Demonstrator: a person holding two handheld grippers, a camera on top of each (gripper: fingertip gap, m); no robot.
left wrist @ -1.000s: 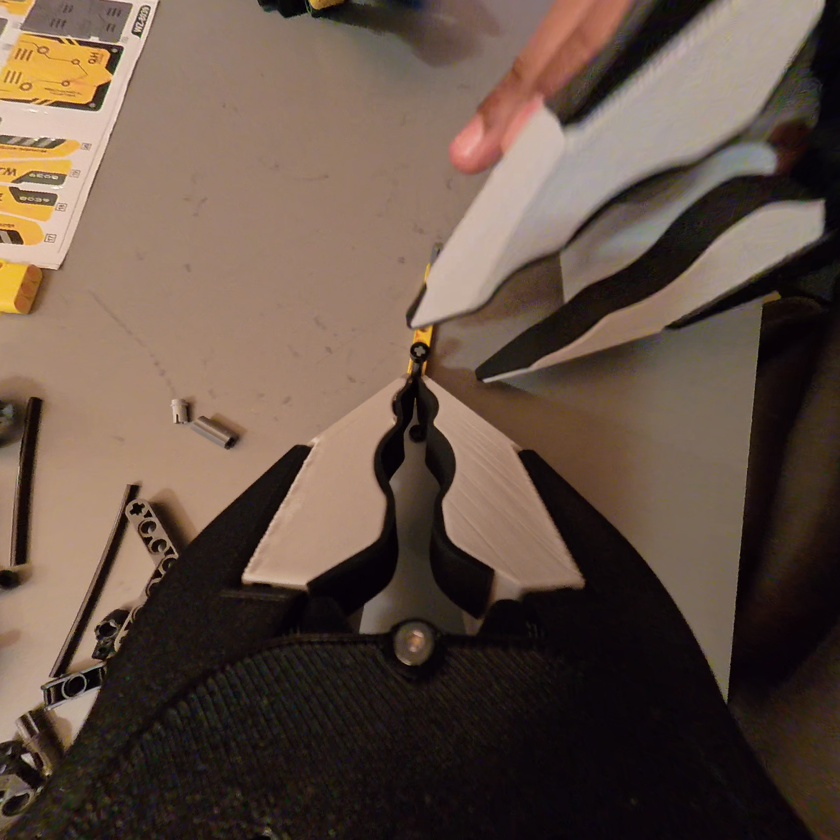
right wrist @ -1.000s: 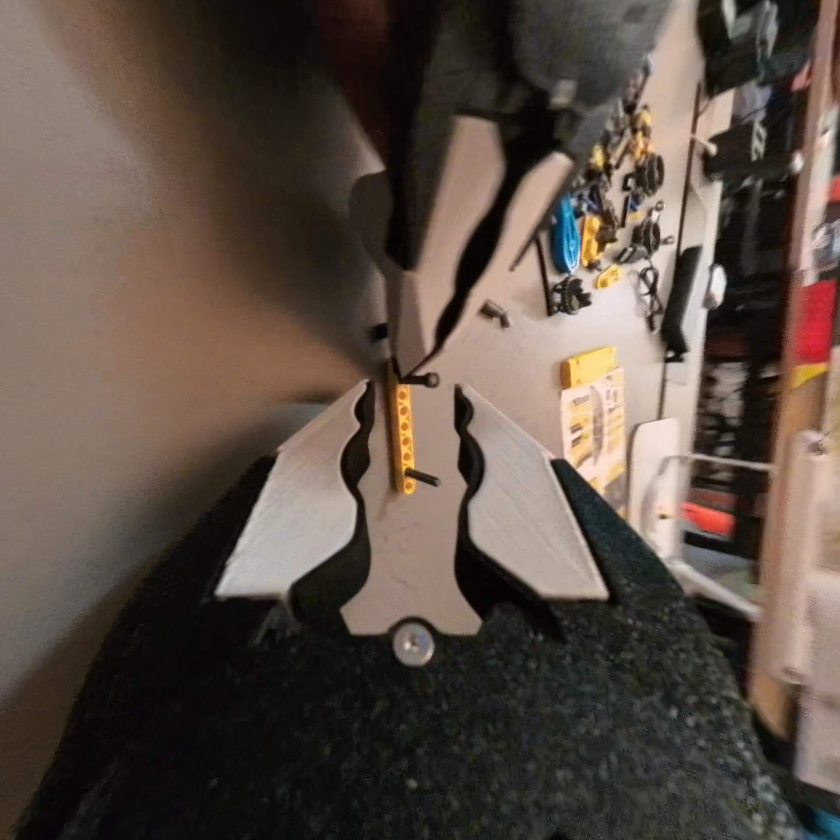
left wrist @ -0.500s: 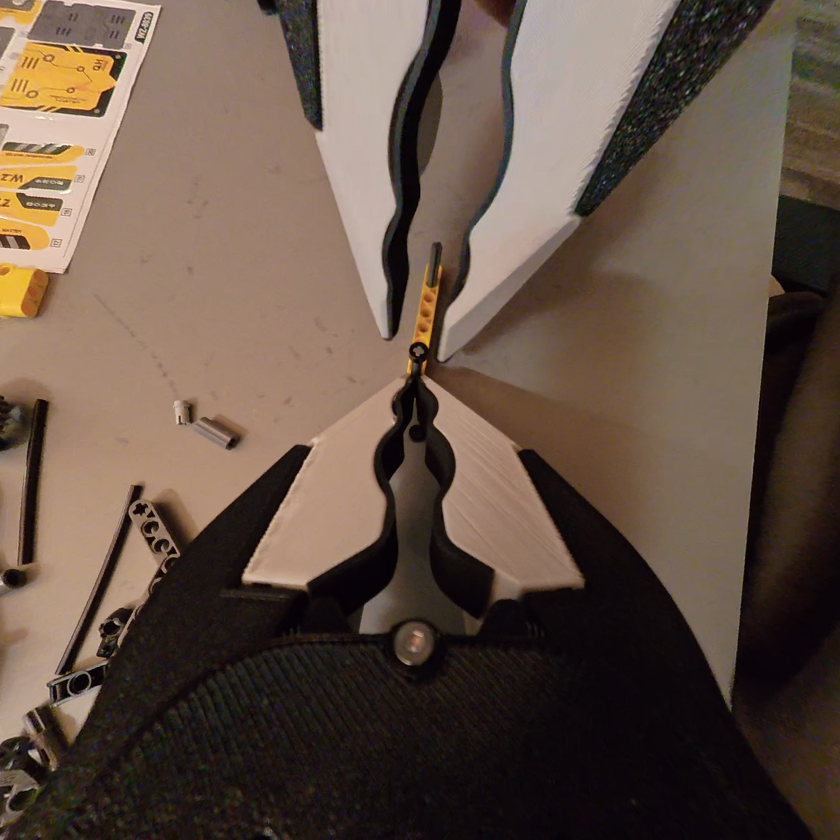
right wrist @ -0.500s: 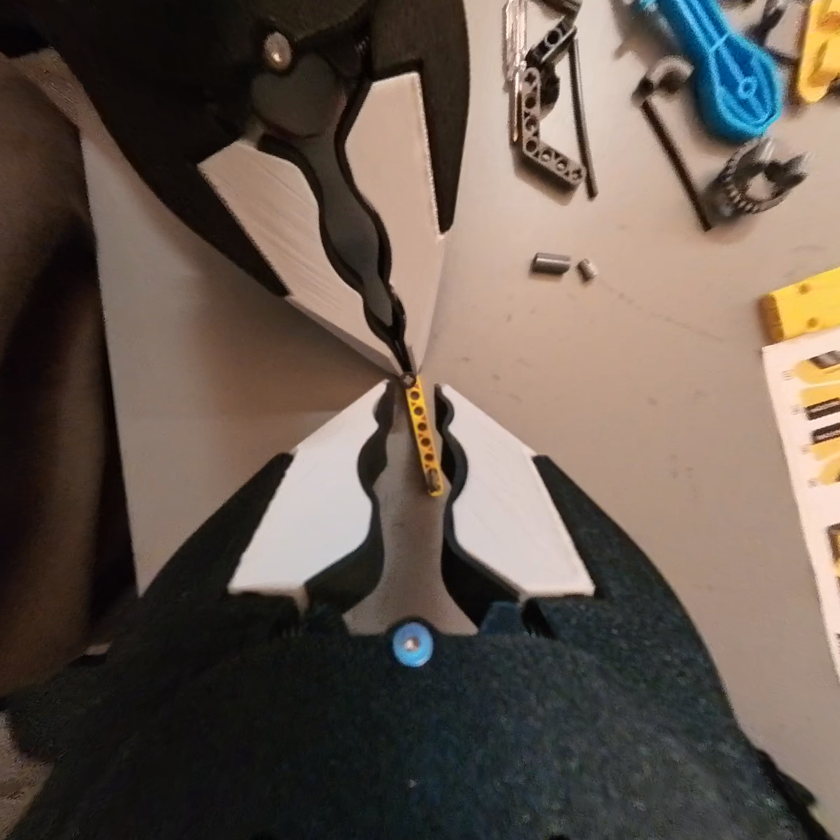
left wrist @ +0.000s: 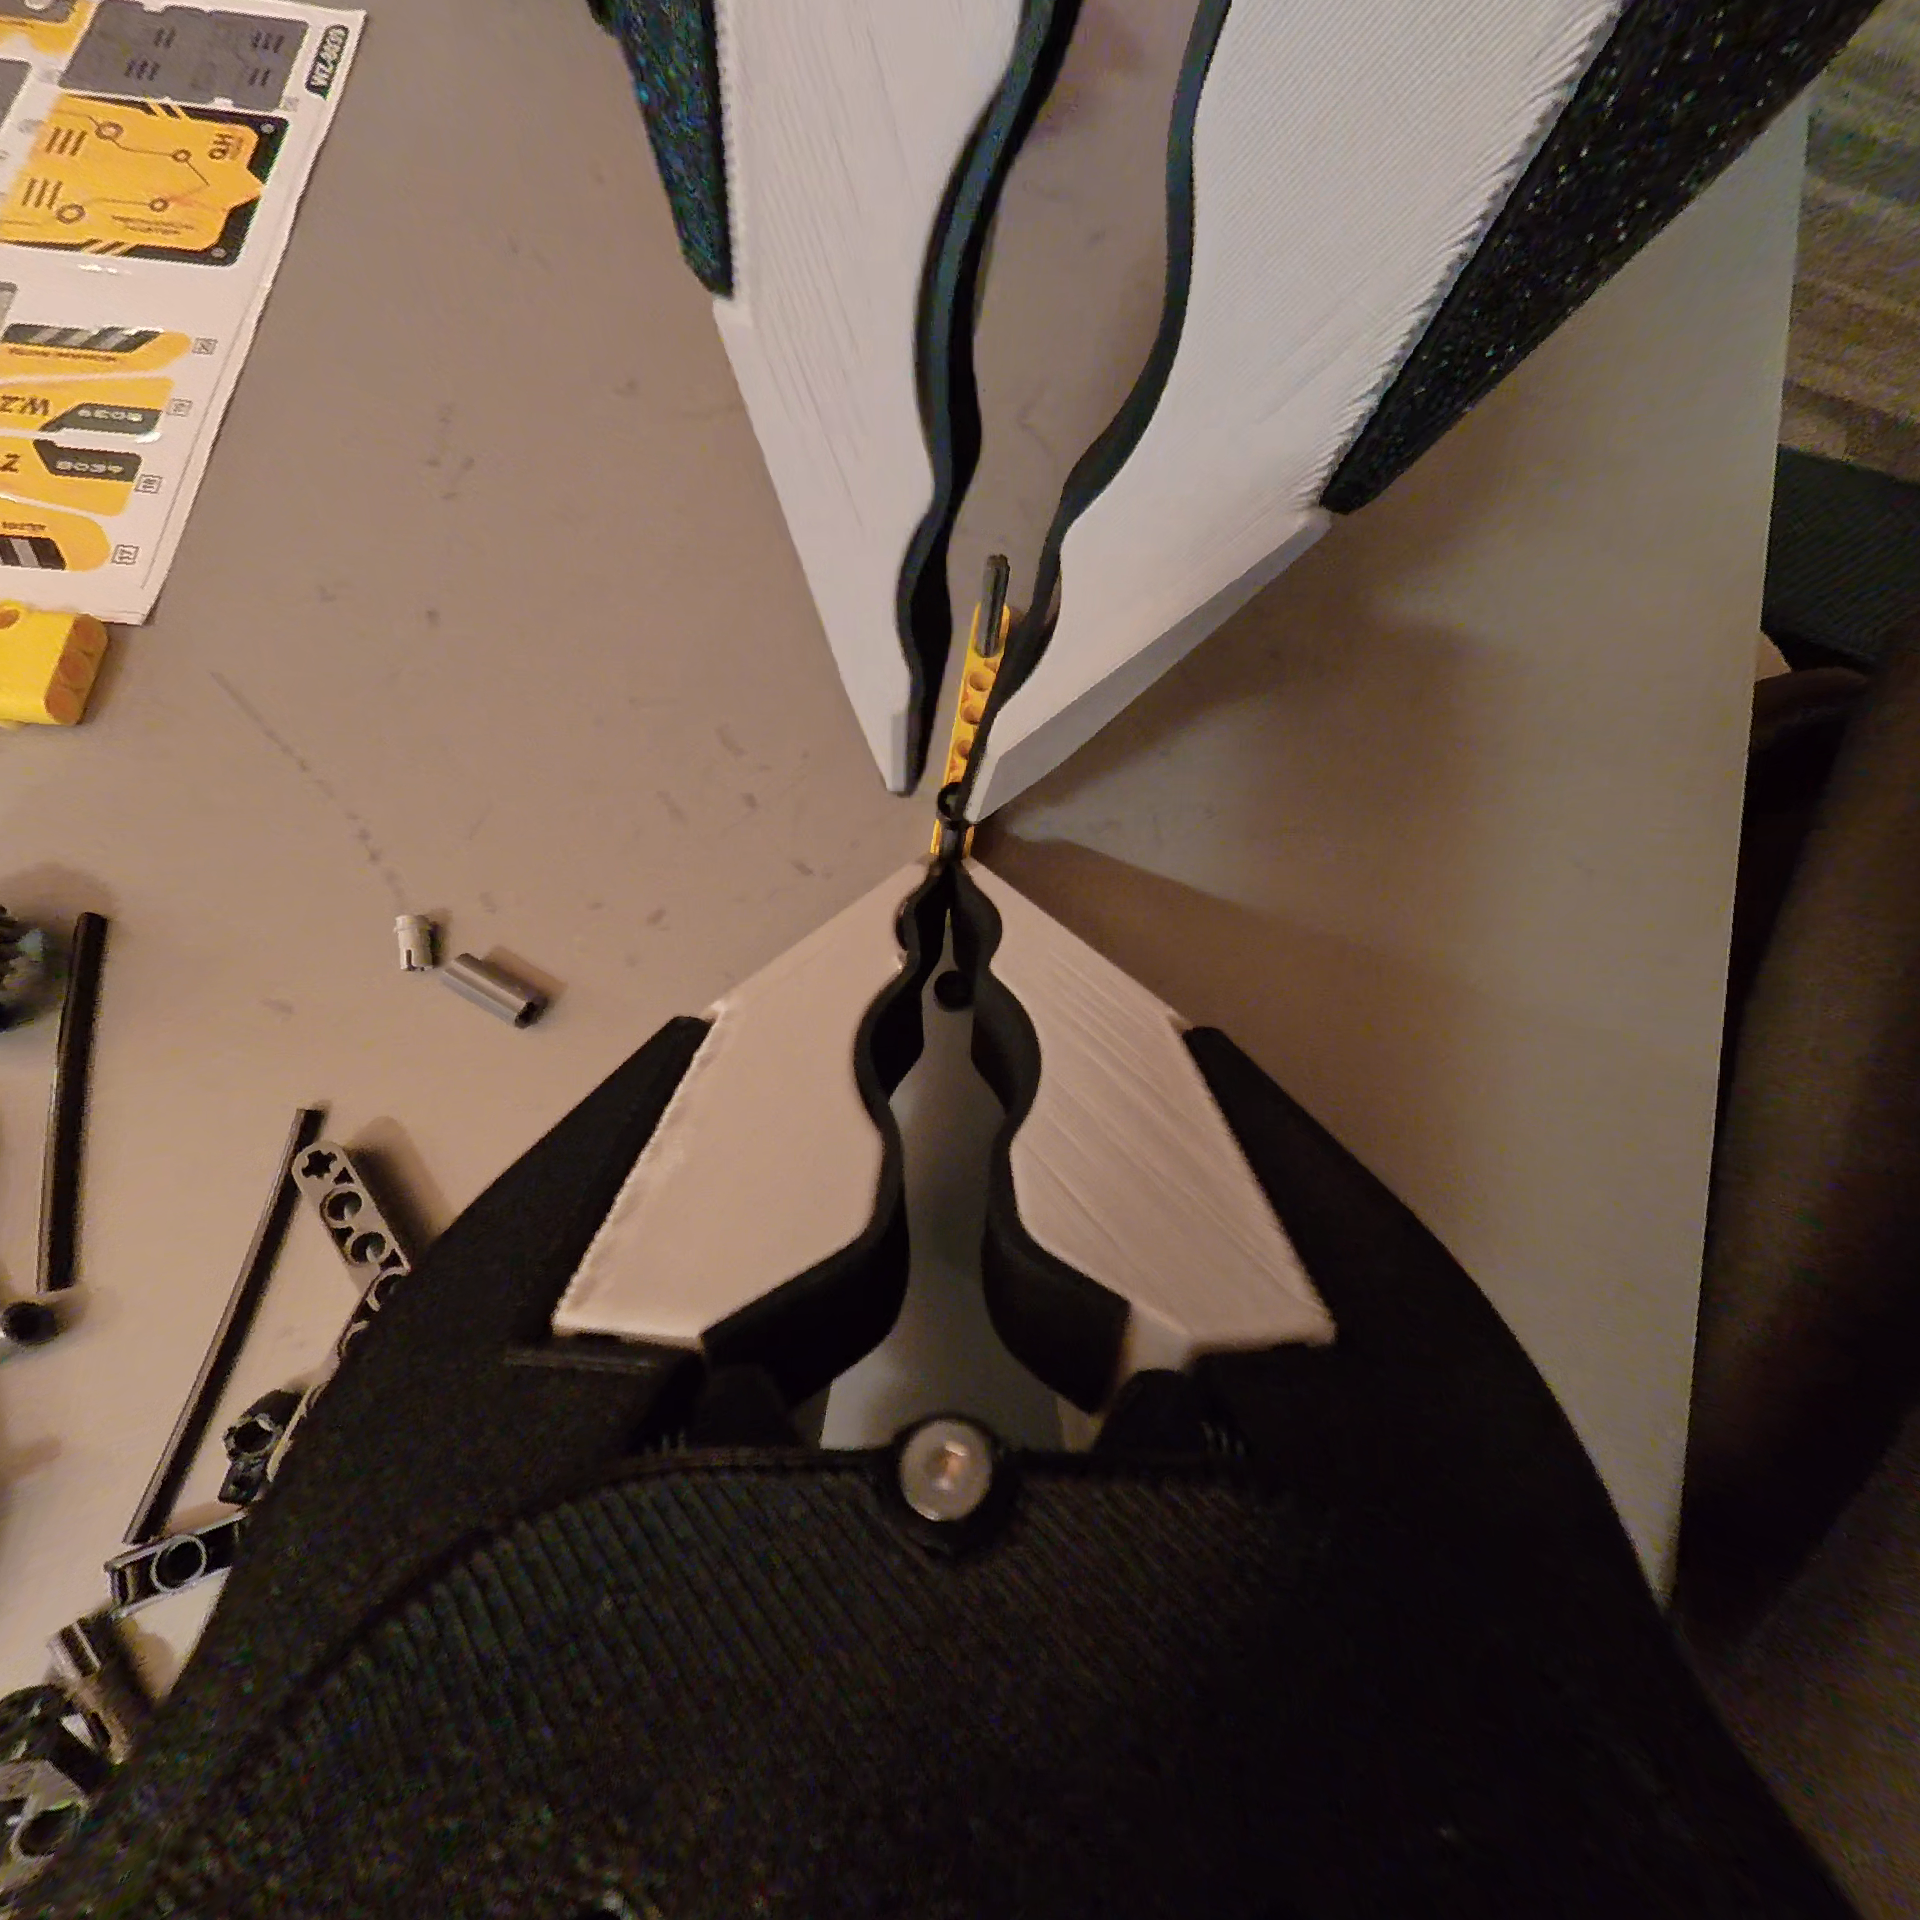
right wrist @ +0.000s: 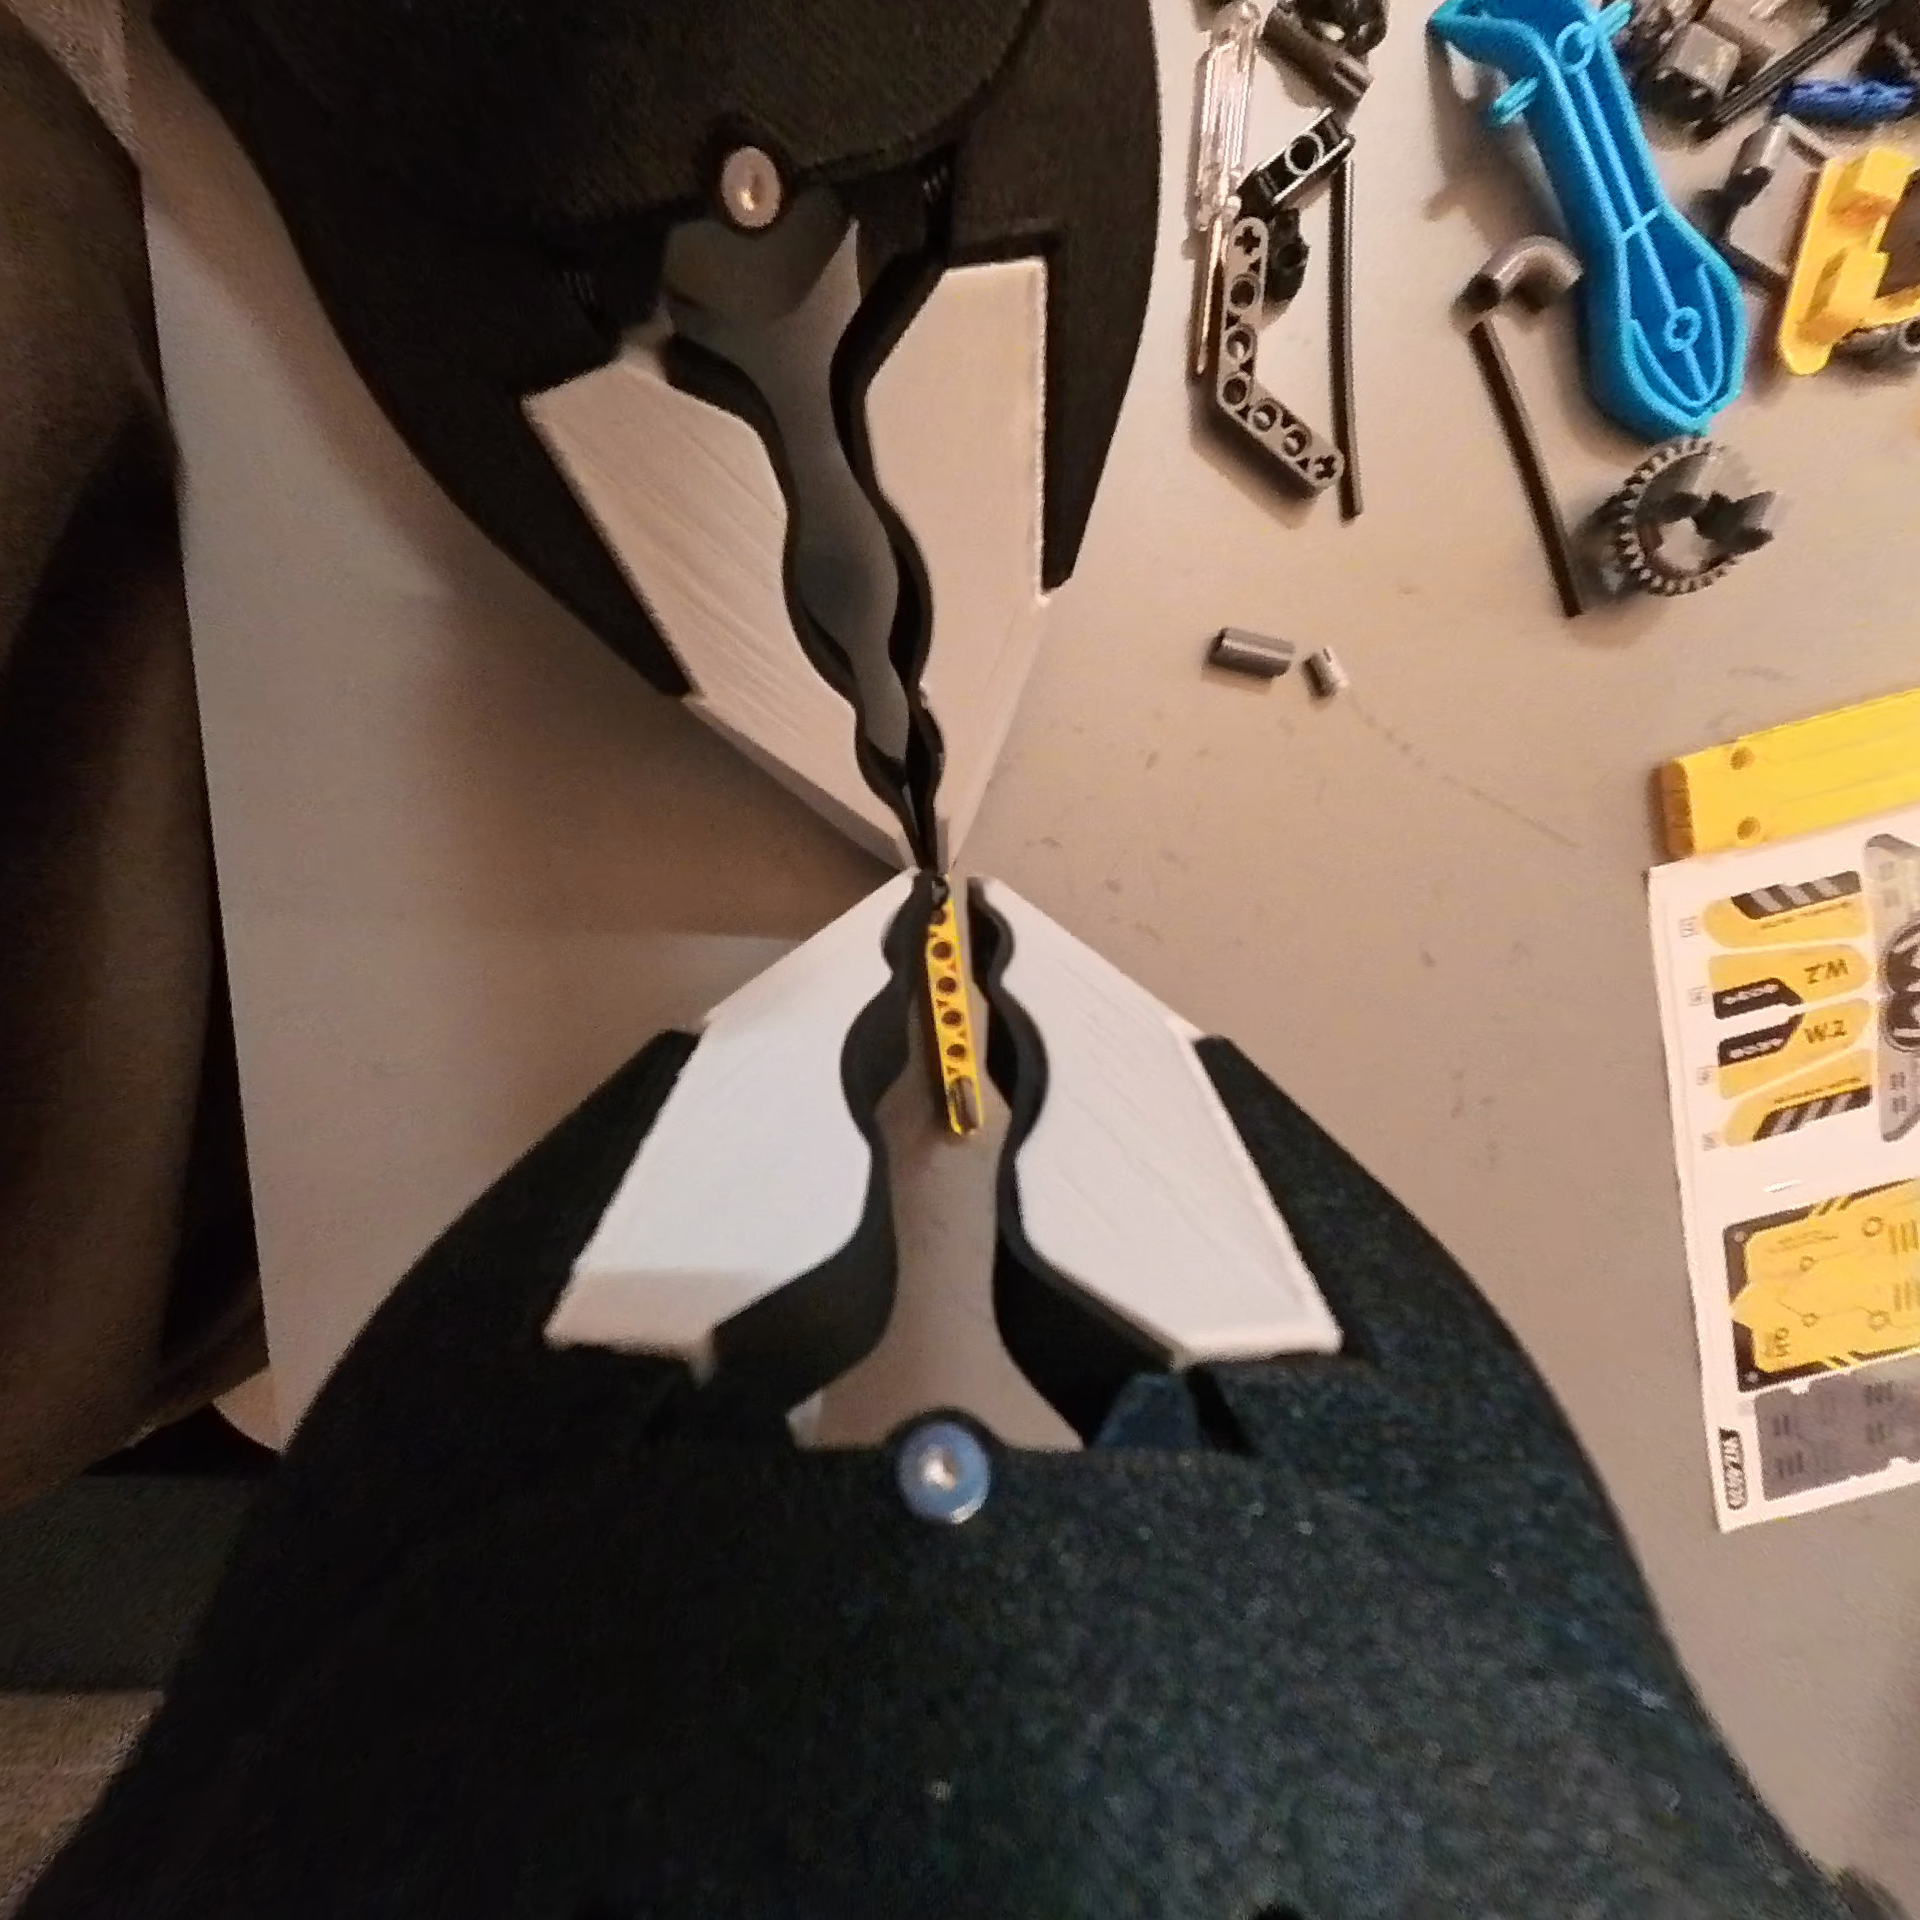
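The grey surface (left wrist: pixel 520 520) carries everything. My left gripper (left wrist: pixel 951 878) is clamped on one end of a yellow holed beam (right wrist: pixel 951 1003), holding it above the surface. My right gripper (right wrist: pixel 942 894) meets it tip to tip, its fingers flanking the rest of the beam with little gap; I cannot tell whether they press it. A sticker sheet (right wrist: pixel 1787 1143) and a blue tool (right wrist: pixel 1621 229) lie well apart from the beam, a small grey sleeve (left wrist: pixel 494 992) nearer. A black pin (left wrist: pixel 995 592) sits in the beam's free end.
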